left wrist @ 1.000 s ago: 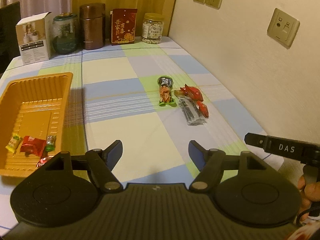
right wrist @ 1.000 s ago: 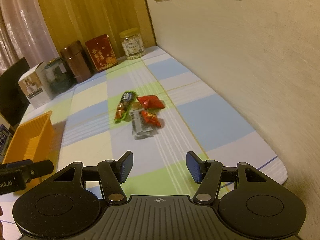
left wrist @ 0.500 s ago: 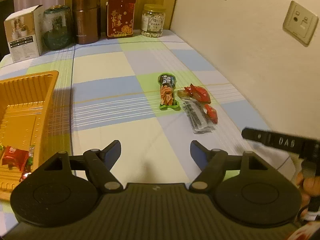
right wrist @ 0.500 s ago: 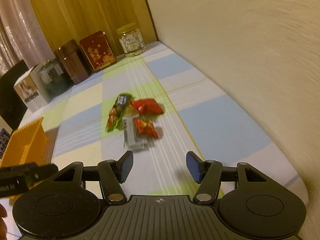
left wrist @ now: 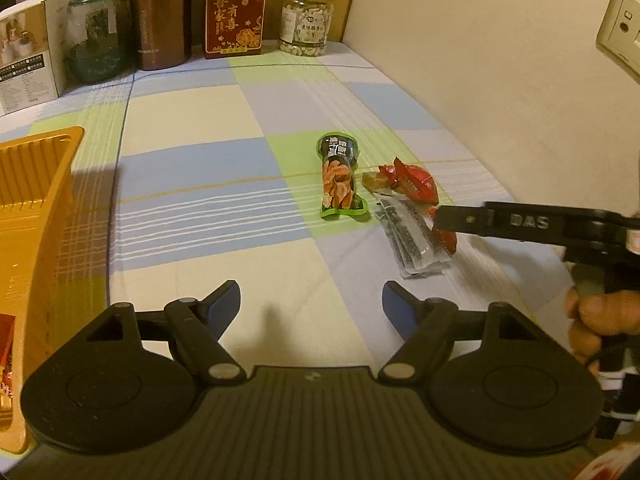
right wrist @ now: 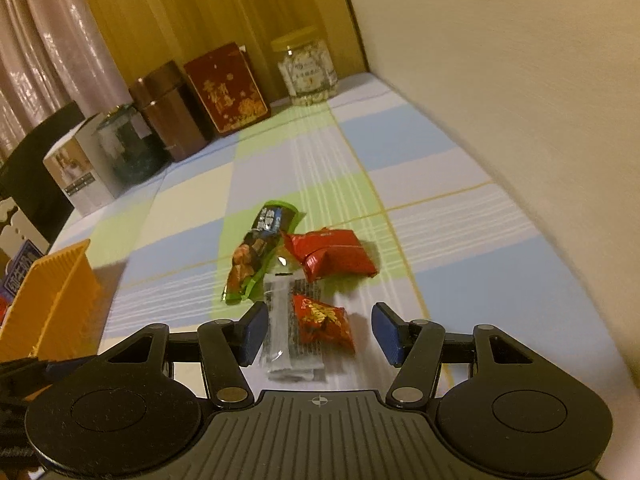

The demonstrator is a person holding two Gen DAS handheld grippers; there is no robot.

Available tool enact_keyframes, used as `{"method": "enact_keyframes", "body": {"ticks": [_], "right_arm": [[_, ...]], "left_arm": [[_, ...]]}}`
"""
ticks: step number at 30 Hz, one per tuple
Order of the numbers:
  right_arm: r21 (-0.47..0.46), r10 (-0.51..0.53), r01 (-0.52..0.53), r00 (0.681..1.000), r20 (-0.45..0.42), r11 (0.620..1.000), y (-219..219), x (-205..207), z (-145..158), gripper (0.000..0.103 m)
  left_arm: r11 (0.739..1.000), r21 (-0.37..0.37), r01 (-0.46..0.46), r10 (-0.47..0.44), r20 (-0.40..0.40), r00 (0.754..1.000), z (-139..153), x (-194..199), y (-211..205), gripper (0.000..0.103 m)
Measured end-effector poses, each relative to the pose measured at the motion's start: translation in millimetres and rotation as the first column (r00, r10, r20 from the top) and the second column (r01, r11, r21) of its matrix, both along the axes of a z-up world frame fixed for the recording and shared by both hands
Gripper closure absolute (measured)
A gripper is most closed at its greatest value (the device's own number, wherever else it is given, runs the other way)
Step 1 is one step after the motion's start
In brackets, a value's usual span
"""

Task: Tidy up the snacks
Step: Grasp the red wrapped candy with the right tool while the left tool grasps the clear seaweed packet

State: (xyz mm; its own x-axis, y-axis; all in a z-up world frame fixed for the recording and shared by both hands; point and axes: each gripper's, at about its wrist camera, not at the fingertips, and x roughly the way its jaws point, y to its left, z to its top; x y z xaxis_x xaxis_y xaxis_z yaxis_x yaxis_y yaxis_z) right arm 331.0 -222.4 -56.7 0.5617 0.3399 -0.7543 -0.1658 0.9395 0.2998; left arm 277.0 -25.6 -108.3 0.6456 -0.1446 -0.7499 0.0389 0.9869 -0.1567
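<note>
The small red candy [right wrist: 323,322] lies on the clear sachet [right wrist: 286,332], at 6 o'clock in the snack cluster on the desk [right wrist: 460,280]; it looks light, crinkly and slippery, best pinched across its padded middle. The right gripper [right wrist: 316,330] straddles it with fingers released, and the left gripper [left wrist: 311,308] hangs empty, its fingers having just spread wider

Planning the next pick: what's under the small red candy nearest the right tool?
The small red candy lies partly on the clear packet, which rests on the checked tablecloth. Whatever is beneath the packet is hidden. The right tool hangs open over both.
</note>
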Motion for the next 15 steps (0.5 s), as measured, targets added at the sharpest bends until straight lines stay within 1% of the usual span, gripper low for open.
{"method": "enact_keyframes", "body": {"ticks": [2,3,4,6,10,15], "right_arm": [[-0.001,-0.012,0.012,1.000,-0.023,1.000,1.0,7.4,-9.8,0.046],[0.001,-0.017,0.017,0.999,-0.031,1.000,0.9,9.6,-13.4,0.053],[0.007,-0.021,0.021,0.999,-0.039,1.000,0.6,12.0,-16.9,0.058],[0.039,-0.030,0.031,0.999,-0.041,0.999,-2.6,13.7,-20.0,0.074],[0.033,-0.047,0.048,0.999,-0.011,0.998,-5.5,6.3,-13.5,0.076],[-0.006,-0.089,0.089,0.996,0.024,0.996,-17.9,-8.4,-2.9,0.076]], "left_arm": [[1.000,-0.001,0.002,-0.002,-0.004,1.000,-2.5,2.0,-0.3,0.027],[1.000,-0.001,0.003,-0.003,-0.005,1.000,-3.9,2.6,0.1,0.027],[1.000,-0.001,0.004,-0.004,-0.006,1.000,-4.9,3.8,0.1,0.027],[1.000,-0.005,0.006,-0.006,-0.009,1.000,-7.3,5.6,1.0,0.027],[1.000,-0.028,0.012,-0.013,-0.009,1.000,-10.0,10.7,-1.8,0.027],[0.998,-0.037,0.059,-0.059,0.006,0.998,-12.1,22.8,-25.7,0.027]]}}
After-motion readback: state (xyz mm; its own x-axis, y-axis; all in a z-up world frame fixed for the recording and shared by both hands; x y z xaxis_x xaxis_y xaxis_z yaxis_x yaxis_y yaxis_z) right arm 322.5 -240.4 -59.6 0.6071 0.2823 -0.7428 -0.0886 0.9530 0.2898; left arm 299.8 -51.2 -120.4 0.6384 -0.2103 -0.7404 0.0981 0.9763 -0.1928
